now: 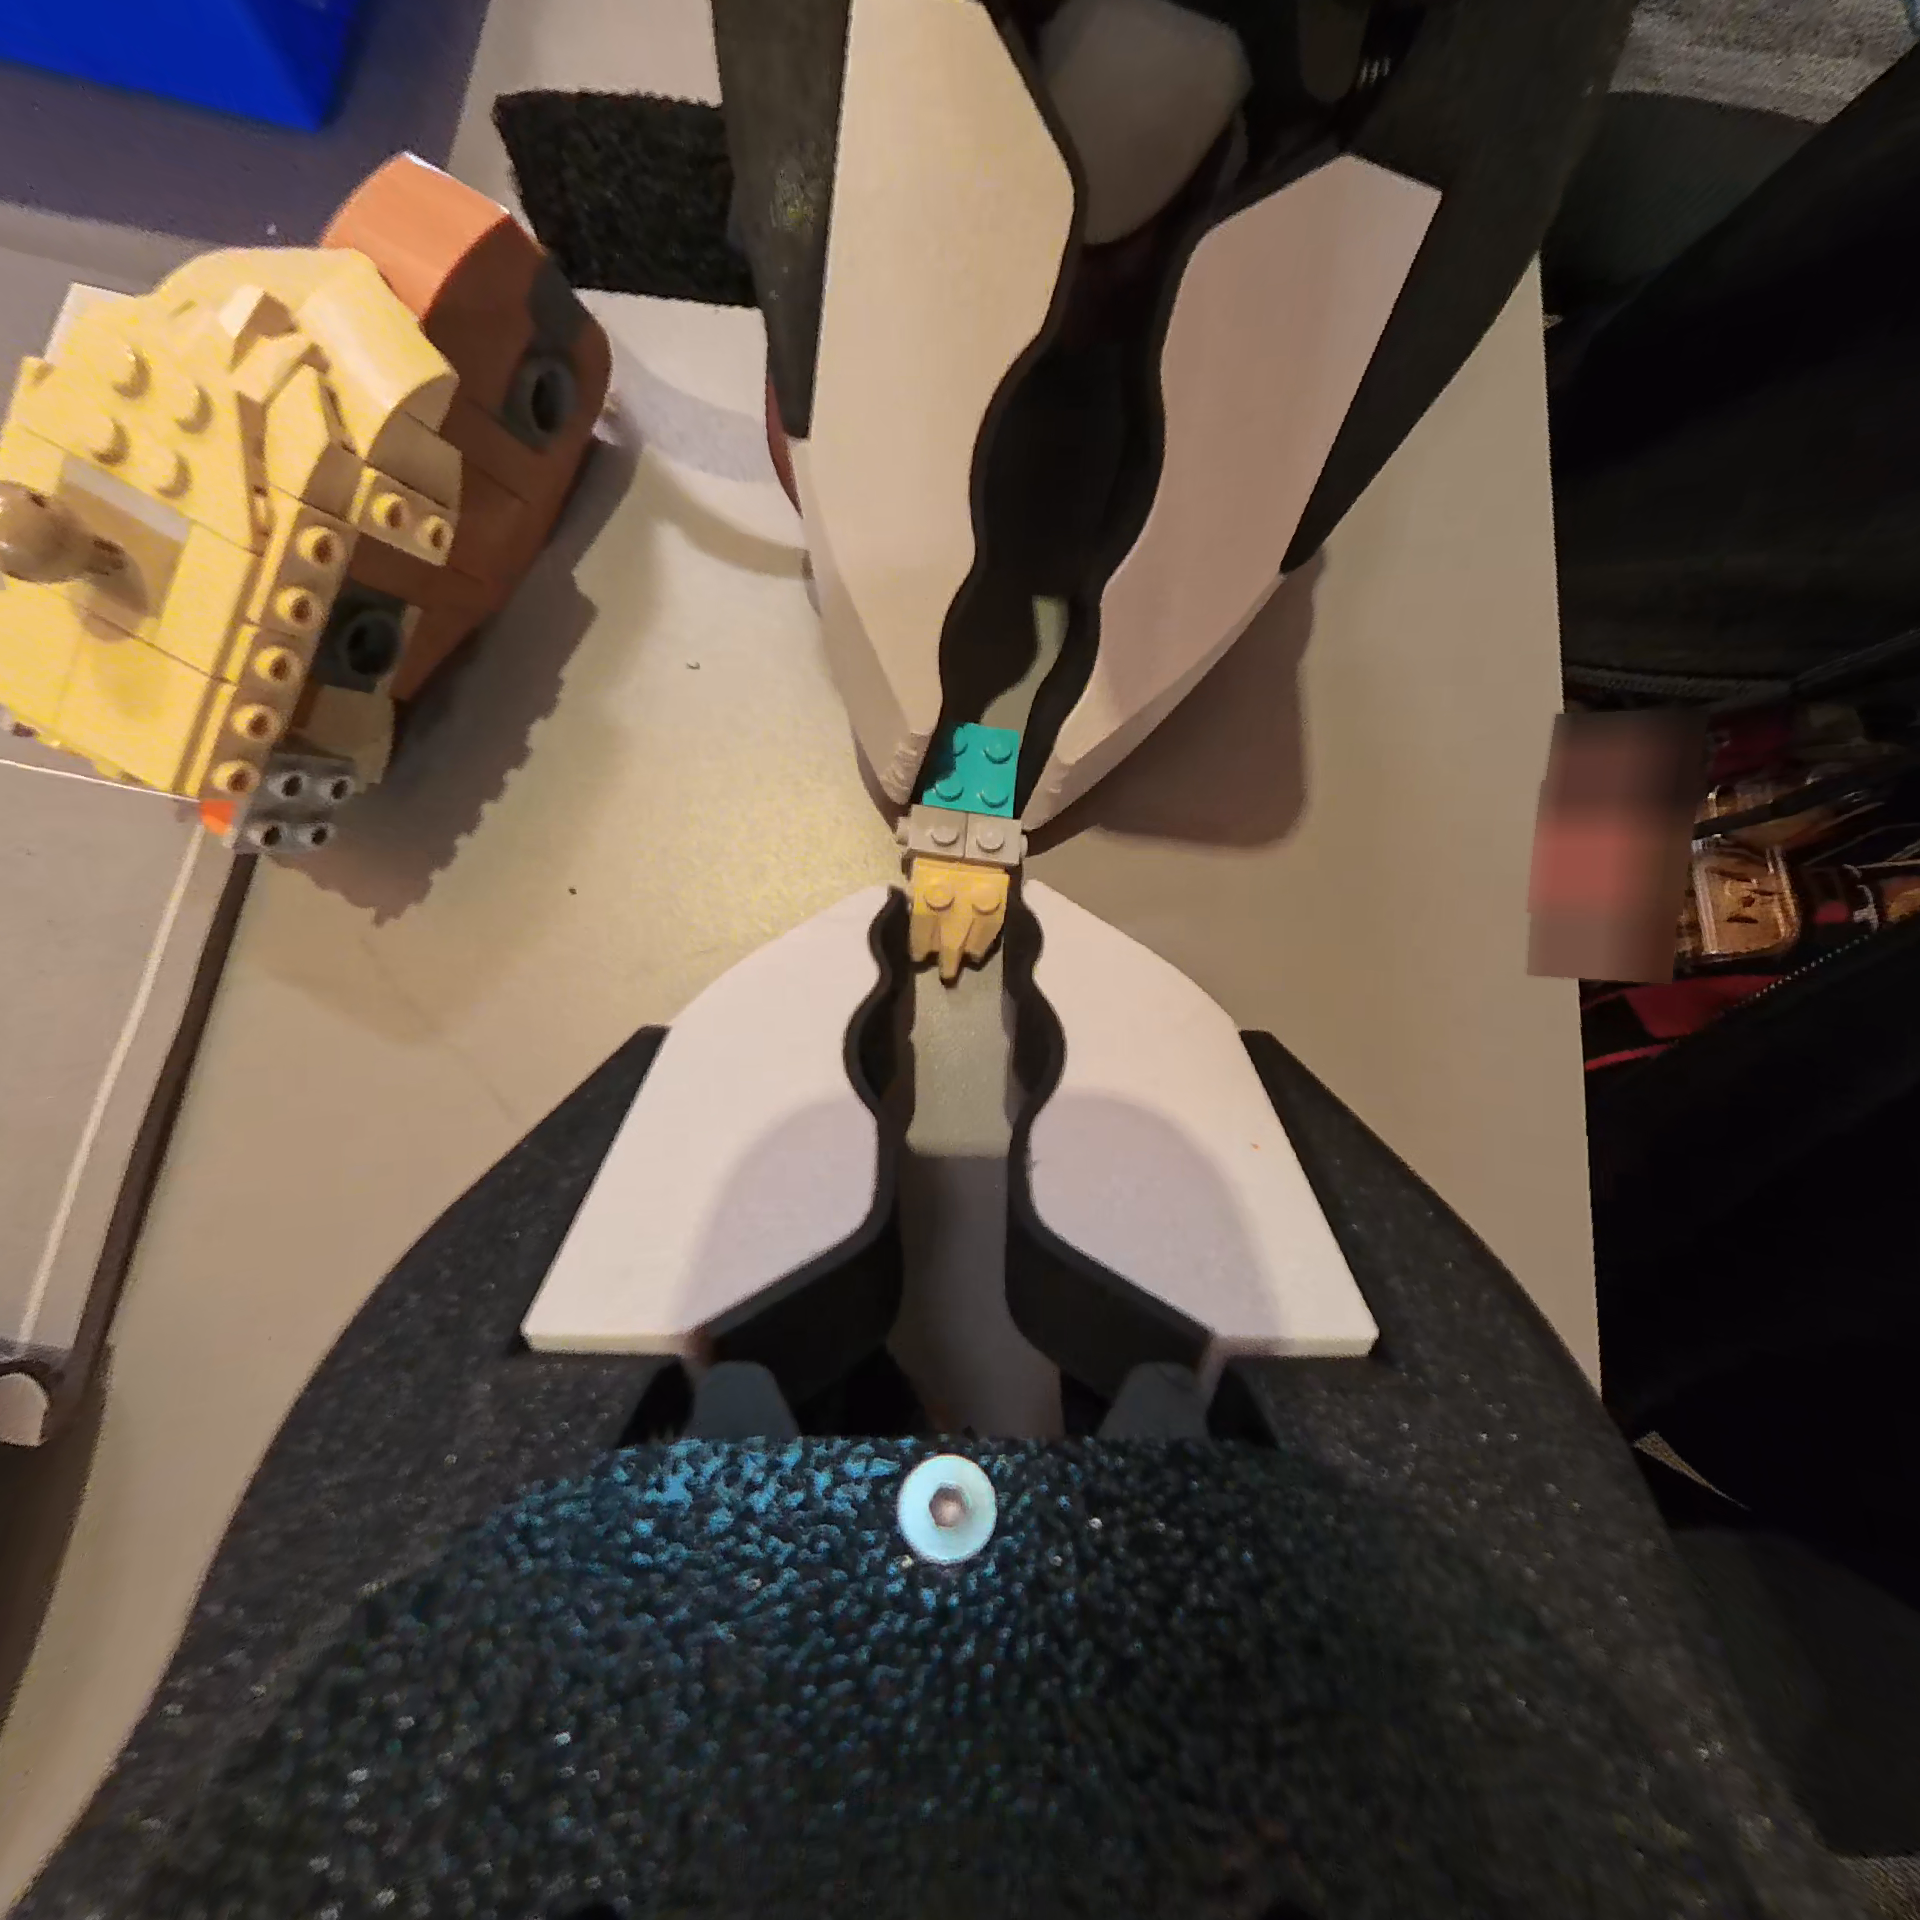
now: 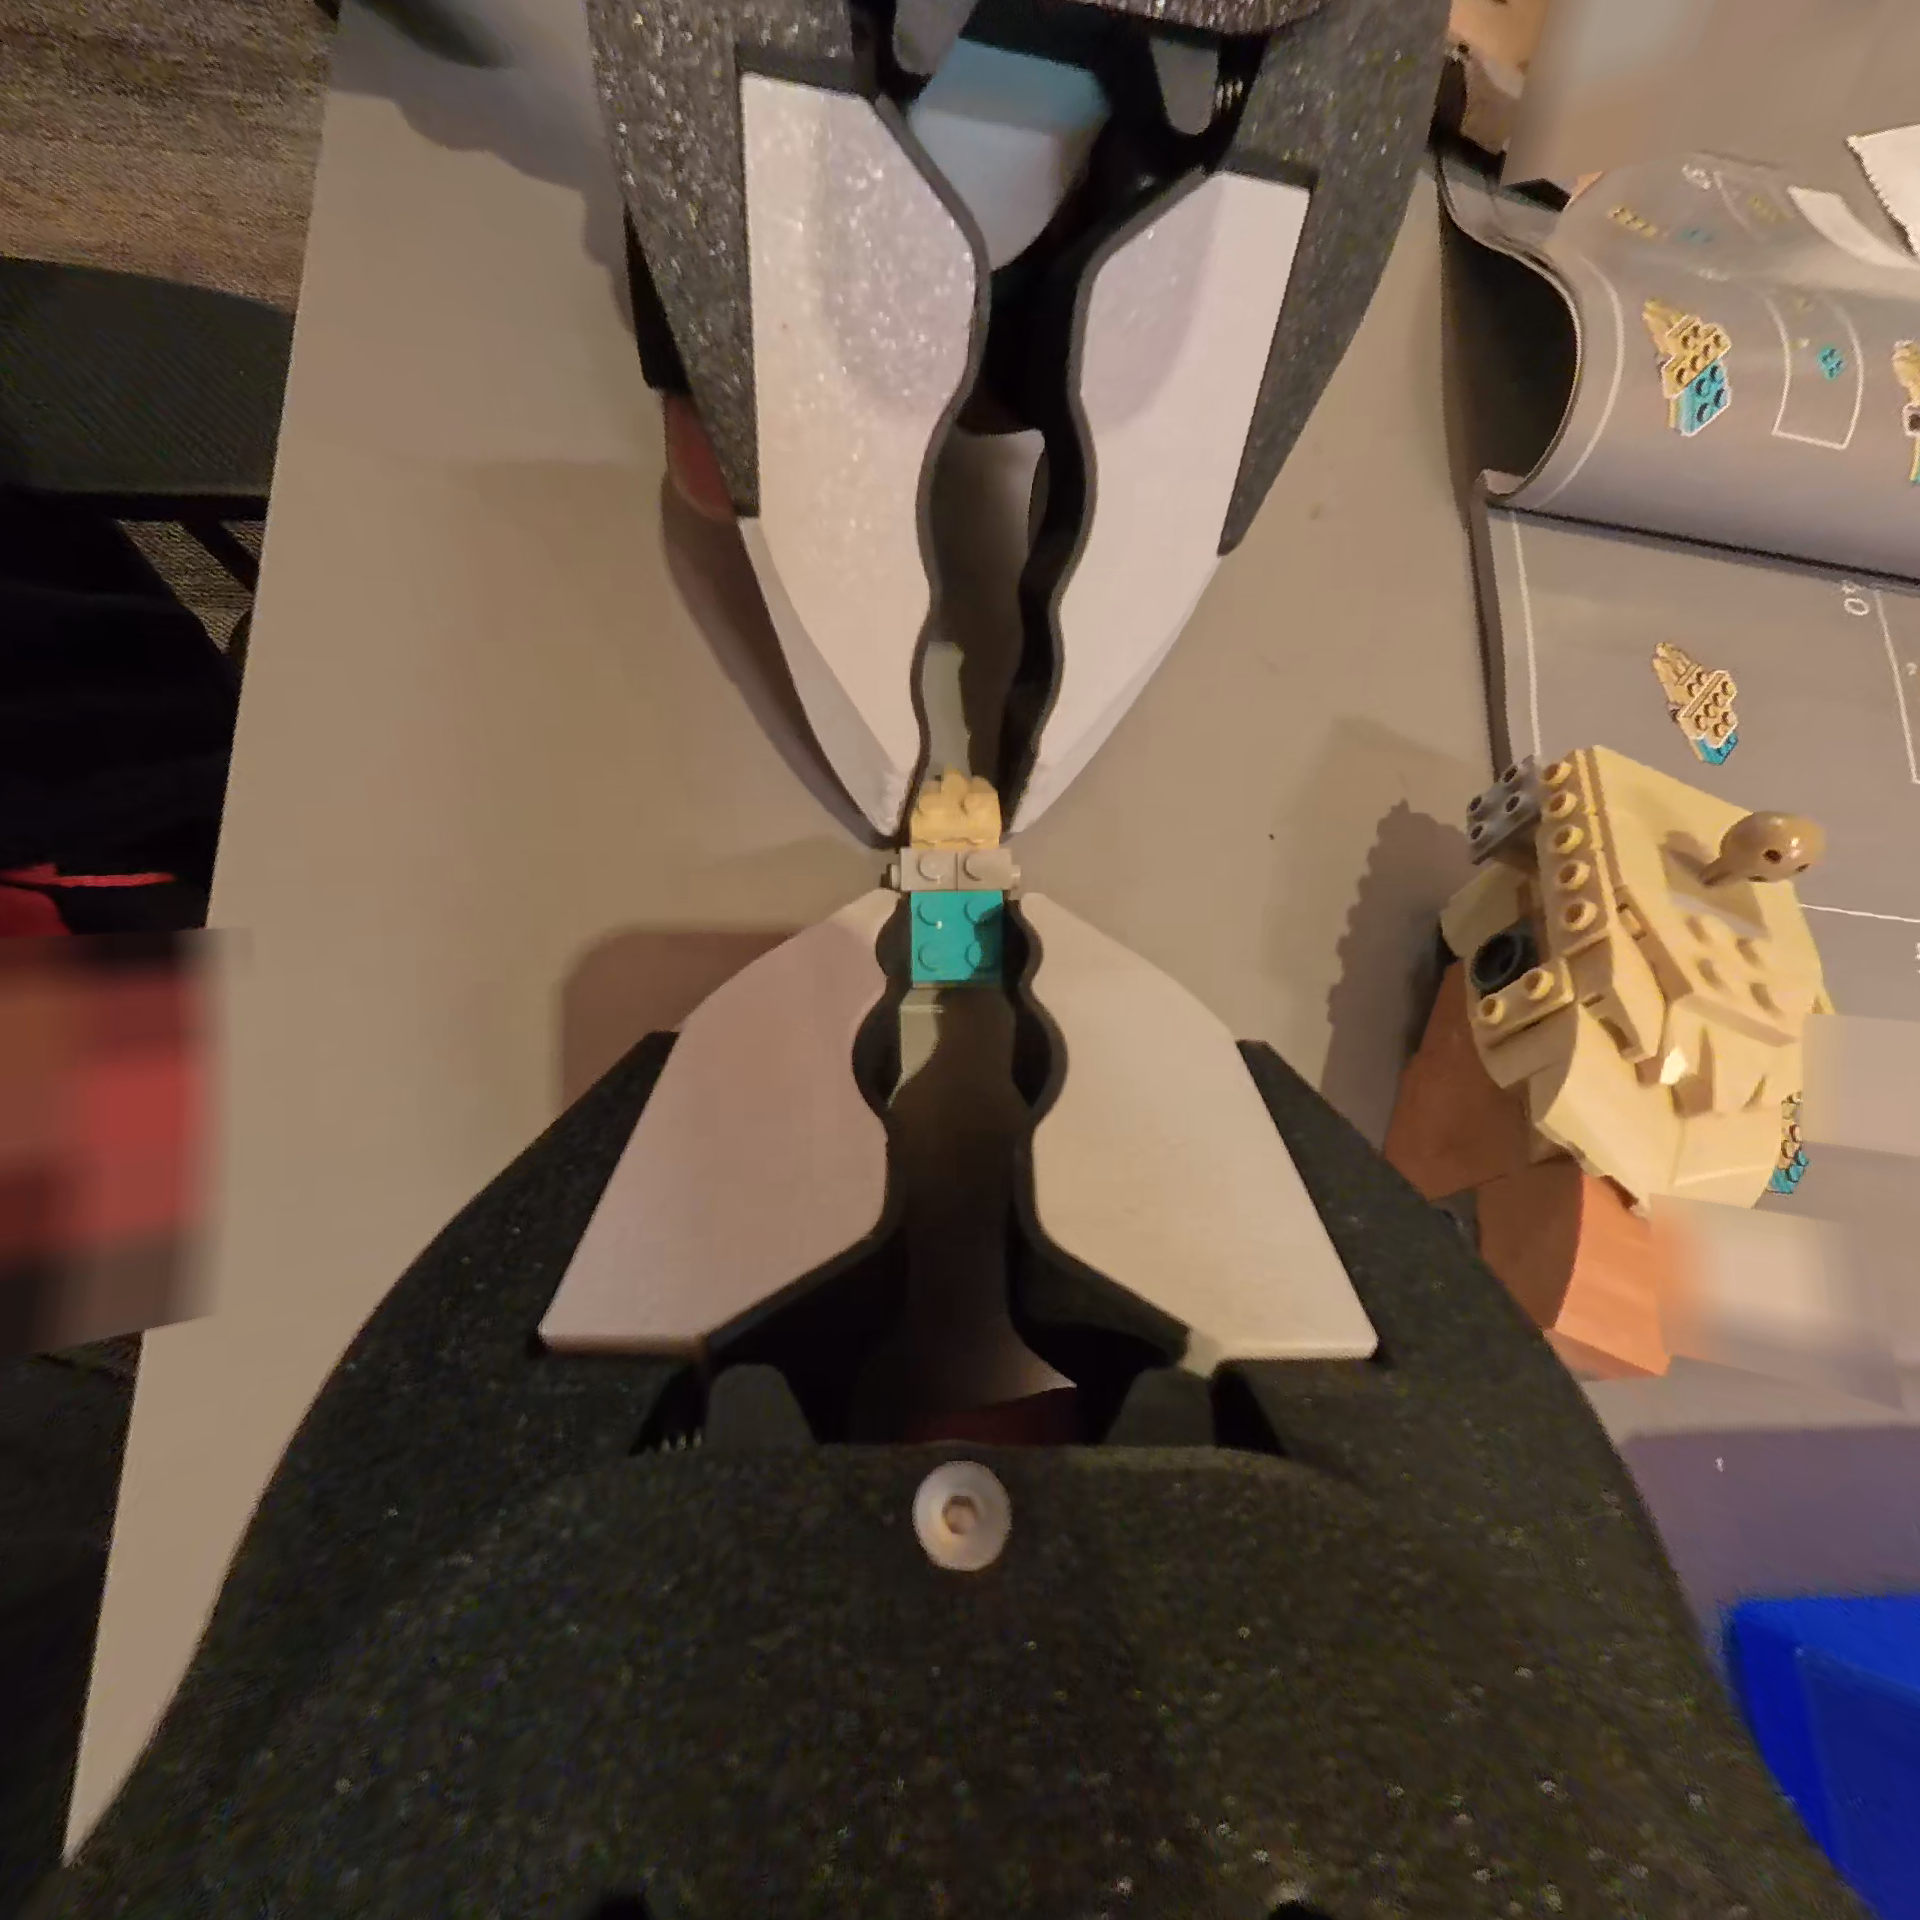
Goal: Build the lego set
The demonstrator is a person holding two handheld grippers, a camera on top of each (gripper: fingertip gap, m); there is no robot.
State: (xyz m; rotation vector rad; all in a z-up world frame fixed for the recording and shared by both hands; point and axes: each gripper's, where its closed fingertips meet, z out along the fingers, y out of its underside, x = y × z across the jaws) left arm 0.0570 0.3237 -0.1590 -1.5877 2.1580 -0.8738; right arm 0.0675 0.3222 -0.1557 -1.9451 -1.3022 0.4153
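A small lego piece is held between both grippers above the grey table (image 1: 644, 1039). It has a tan clawed end (image 1: 954, 914), a grey plate (image 1: 962, 837) in the middle and a teal plate (image 1: 972, 771). My left gripper (image 1: 956, 904) is shut on the tan end. My right gripper (image 2: 951, 940) is shut on the teal plate (image 2: 951, 951). The two grippers face each other tip to tip. The larger tan and brown lego model (image 1: 239, 561) lies on the table to the left, also in the right wrist view (image 2: 1621, 1039).
An open instruction booklet (image 2: 1714, 416) lies beyond the model. A blue bin (image 2: 1829, 1714) stands near the table corner. A black pad (image 1: 613, 187) lies at the back. The table edge (image 1: 1558, 727) runs close on the right, with dark bags beyond it.
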